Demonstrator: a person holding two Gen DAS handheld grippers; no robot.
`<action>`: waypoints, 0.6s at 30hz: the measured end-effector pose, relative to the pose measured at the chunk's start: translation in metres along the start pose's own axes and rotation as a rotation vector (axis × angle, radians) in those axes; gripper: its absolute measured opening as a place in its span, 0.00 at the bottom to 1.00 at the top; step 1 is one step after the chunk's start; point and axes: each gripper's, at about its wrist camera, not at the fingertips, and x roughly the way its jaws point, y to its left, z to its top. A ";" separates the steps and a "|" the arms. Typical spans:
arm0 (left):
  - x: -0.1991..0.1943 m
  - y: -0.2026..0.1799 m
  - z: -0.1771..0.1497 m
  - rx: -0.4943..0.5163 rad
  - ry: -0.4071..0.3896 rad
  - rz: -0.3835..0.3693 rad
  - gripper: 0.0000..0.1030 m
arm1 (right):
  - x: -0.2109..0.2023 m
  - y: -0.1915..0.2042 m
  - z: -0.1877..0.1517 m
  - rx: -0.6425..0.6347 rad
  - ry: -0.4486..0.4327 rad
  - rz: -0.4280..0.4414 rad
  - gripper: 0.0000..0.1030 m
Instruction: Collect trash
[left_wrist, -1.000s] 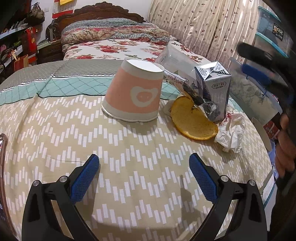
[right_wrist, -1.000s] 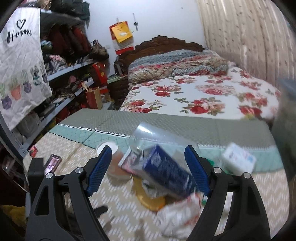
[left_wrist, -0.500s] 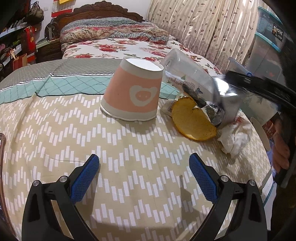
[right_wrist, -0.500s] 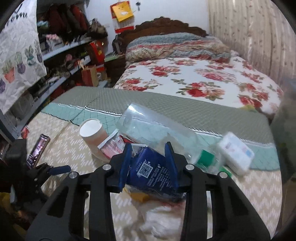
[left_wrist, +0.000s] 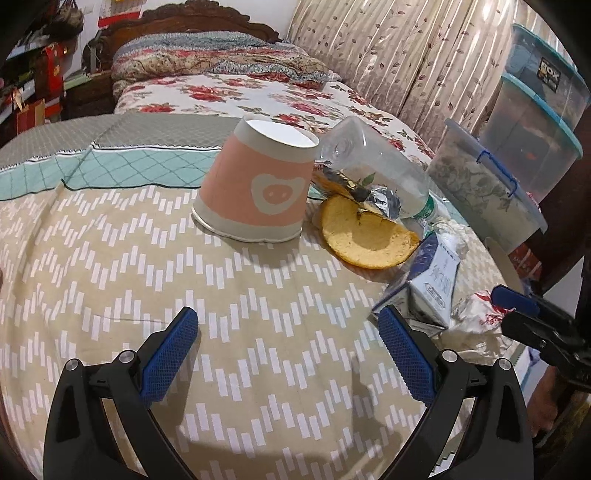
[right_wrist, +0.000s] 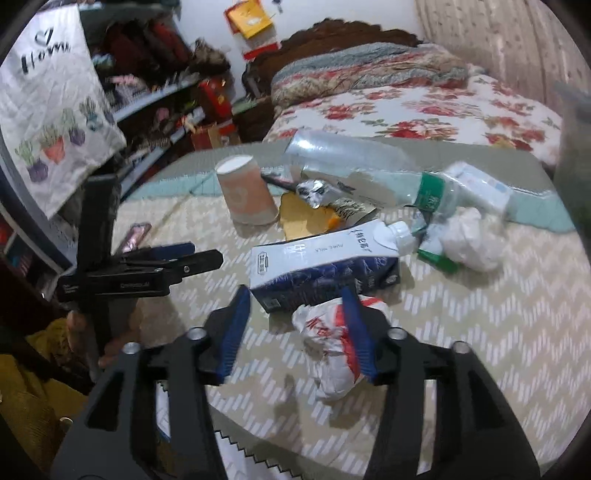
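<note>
The milk carton (right_wrist: 325, 266) lies on its side on the worktop (right_wrist: 480, 332), cap end toward the crumpled white tissue (right_wrist: 469, 240), just ahead of the right gripper (right_wrist: 295, 332). The right gripper's jaws have just been opening; they now stand partly apart, and no pad presses on the carton. The carton rests beyond the tips of the fingers (right_wrist: 232, 332), not between them. It appears to have been set down close to the worktop's near edge, probably to gather the trash in one spot. A crumpled white wrapper with red print (right_wrist: 325, 350) lies directly under the gap, its right side partly hidden by the right finger; contact cannot be confirmed.

Behind the carton lie a yellow fruit peel (left_wrist: 365, 236), a silver foil scrap (left_wrist: 384, 199) and a clear plastic bottle (left_wrist: 373, 173) on its side, leaning against the inverted pink paper cup (left_wrist: 255, 184). These form one loose cluster, touching or overlapping.

The left gripper (left_wrist: 288, 354) hovers over bare cloth with its fingers wide apart and nothing between them. The carton sits just beyond its right finger, outside the gap.
</note>
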 end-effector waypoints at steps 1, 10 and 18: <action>-0.002 0.000 0.002 -0.005 -0.002 -0.013 0.91 | -0.003 -0.001 -0.002 0.007 -0.008 -0.005 0.58; -0.015 -0.052 0.028 0.142 -0.055 -0.081 0.91 | -0.016 -0.022 -0.015 0.090 -0.073 -0.075 0.75; 0.051 -0.103 0.024 0.307 0.072 -0.046 0.90 | -0.044 -0.064 -0.027 0.249 -0.162 -0.126 0.80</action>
